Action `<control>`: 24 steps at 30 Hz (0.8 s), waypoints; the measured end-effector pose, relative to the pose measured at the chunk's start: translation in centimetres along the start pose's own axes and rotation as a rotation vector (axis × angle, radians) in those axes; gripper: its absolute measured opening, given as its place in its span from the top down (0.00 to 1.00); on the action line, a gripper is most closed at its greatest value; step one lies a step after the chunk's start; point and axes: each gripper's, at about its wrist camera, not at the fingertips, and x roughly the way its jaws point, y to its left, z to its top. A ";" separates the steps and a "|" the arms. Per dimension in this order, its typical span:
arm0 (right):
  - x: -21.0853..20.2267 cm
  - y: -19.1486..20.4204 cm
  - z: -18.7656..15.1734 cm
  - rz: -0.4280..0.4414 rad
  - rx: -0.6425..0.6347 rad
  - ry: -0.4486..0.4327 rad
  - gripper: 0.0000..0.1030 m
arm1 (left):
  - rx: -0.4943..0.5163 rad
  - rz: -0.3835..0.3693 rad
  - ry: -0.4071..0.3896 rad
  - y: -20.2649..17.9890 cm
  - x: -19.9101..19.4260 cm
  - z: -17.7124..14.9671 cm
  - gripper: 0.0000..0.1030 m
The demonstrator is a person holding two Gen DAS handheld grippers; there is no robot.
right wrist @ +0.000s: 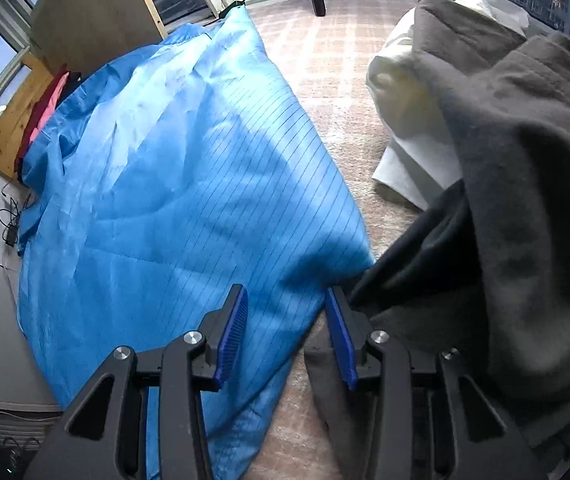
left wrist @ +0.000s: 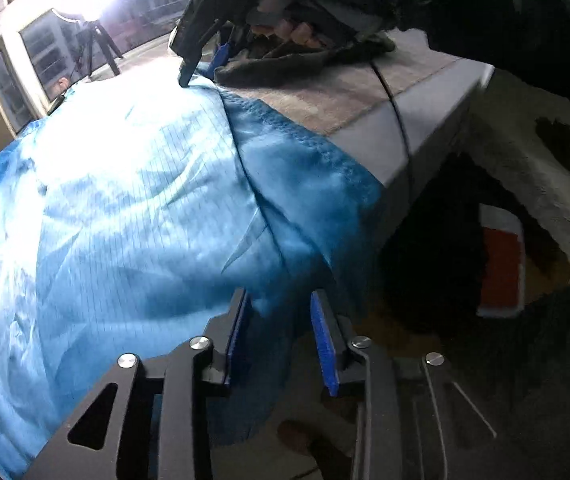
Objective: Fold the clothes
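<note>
Fingers (left wrist: 241,332) of the left gripper (left wrist: 281,344) apart, blue pads either side of the hanging edge of the blue garment (left wrist: 125,200), not pinching it. Spread wide over the counter (left wrist: 365,92), pinstriped and creased, one side draped over the near edge. Farther back, the right gripper (left wrist: 189,68) tip-down on the cloth's far corner, held by a hand (left wrist: 297,32) in a dark sleeve; impossible to tell from this view whether open or closed.

From the right wrist view: wooden board (right wrist: 9,136) with red and pink cloth (right wrist: 45,116) at far left, cables (right wrist: 9,224) below. Blue garment (right wrist: 173,200) across the middle of the counter (right wrist: 325,80). Right gripper (right wrist: 287,336) fingers (right wrist: 233,332) apart, straddling the garment's near corner. To the right, a heap of grey clothes (right wrist: 525,220) touching the right finger, and a white cloth (right wrist: 409,152) behind.
</note>
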 end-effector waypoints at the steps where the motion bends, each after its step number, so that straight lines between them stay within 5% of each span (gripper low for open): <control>1: 0.1 0.0 -0.1 0.007 0.000 -0.001 0.82 | -0.004 0.005 -0.006 0.0 0.2 0.3 0.66; 5: -0.5 0.0 -0.1 0.030 -0.008 -0.021 0.94 | -0.006 0.015 -0.031 0.0 0.4 0.9 0.70; 6: -0.9 0.1 -0.2 0.029 -0.018 -0.034 0.95 | -0.003 0.016 -0.038 0.0 0.4 0.9 0.76; 7: -1.3 0.1 -0.2 0.030 -0.026 -0.041 0.95 | 0.001 0.016 -0.045 0.0 0.3 0.9 1.00; 16: -3.5 0.3 -1.0 0.013 -0.054 -0.045 0.94 | -0.084 -0.058 -0.061 1.7 -1.7 1.5 1.00; 19: -4.2 0.3 -1.2 0.007 -0.063 -0.046 0.85 | -0.084 0.027 -0.022 1.7 -2.0 0.7 0.95; 24: -4.5 2.0 -6.3 0.028 -0.151 0.019 0.85 | -0.149 -0.114 -0.004 0.1 -2.3 -0.1 0.95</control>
